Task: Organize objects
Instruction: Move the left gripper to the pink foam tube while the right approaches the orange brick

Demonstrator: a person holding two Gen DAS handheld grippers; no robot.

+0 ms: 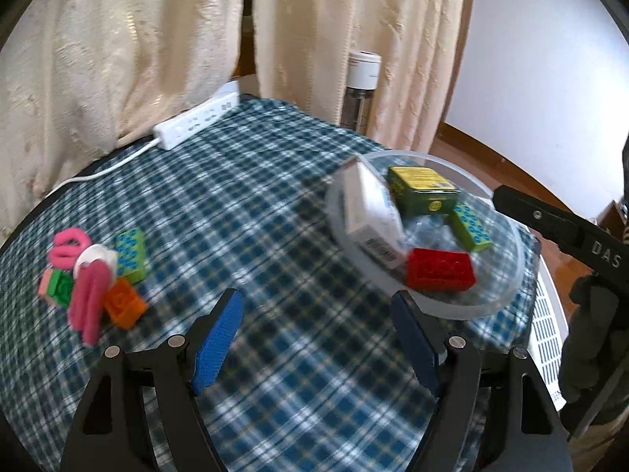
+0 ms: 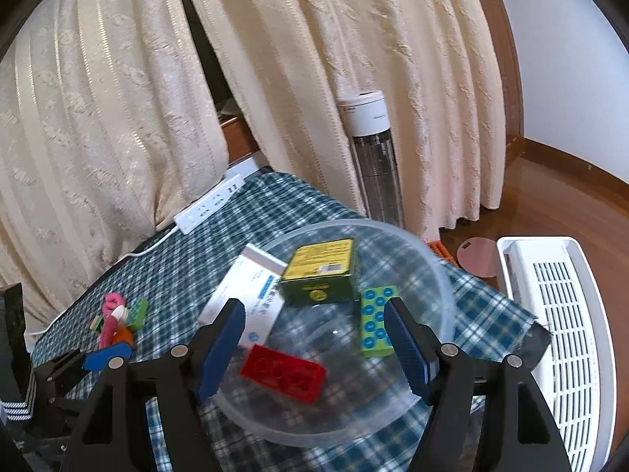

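A clear plastic bowl (image 1: 507,287) (image 2: 444,275) on the checked tablecloth holds a red brick (image 1: 439,273) (image 2: 284,372), a green brick with blue dots (image 1: 471,228) (image 2: 376,321), a green-yellow tin (image 1: 422,189) (image 2: 320,271) and a white box (image 1: 367,212) (image 2: 251,295). At the left lies a pile: pink hair ties (image 1: 88,287) (image 2: 112,314), a white ring (image 1: 96,259), a green dotted brick (image 1: 131,253), an orange brick (image 1: 124,303) and a small green brick (image 1: 59,287). My left gripper (image 1: 316,314) is open over bare cloth. My right gripper (image 2: 314,326) is open above the bowl.
A white power strip (image 1: 196,120) (image 2: 208,204) with its cord lies at the table's far edge before cream curtains. A tall white-topped appliance (image 2: 373,149) stands behind the table. A white slatted basket (image 2: 558,314) sits on the wooden floor to the right.
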